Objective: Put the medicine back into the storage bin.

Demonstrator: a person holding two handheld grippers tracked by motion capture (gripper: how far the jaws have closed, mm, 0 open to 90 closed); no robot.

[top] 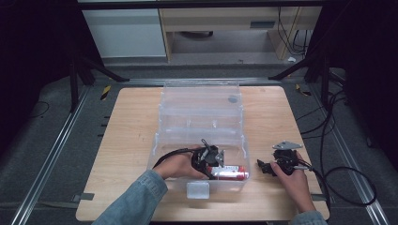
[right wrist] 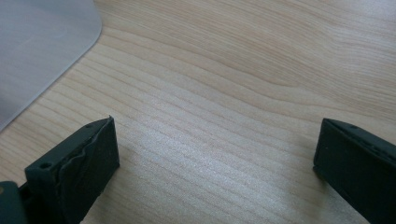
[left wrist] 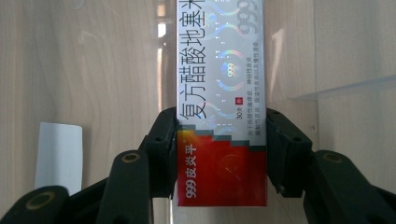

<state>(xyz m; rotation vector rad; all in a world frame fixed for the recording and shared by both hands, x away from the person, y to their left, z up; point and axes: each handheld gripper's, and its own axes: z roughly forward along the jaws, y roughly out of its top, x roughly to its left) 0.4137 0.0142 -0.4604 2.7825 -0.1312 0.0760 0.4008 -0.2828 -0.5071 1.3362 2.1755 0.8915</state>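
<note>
Black jaws of the left gripper (left wrist: 219,144) clamp the glossy red-and-silver cardboard medicine box (left wrist: 220,107) by its long flat sides, low in the front compartment of the clear plastic storage bin (top: 202,101). Lower it level before releasing. The right gripper (right wrist: 215,163), jaws apart, rests on the matte woodgrain table (right wrist: 233,70).

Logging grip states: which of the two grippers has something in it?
The left gripper, inside the clear bin: its jaws clamp a red-and-silver carton by the sides. The right gripper rests open on the table, nothing between its jaws.
</note>
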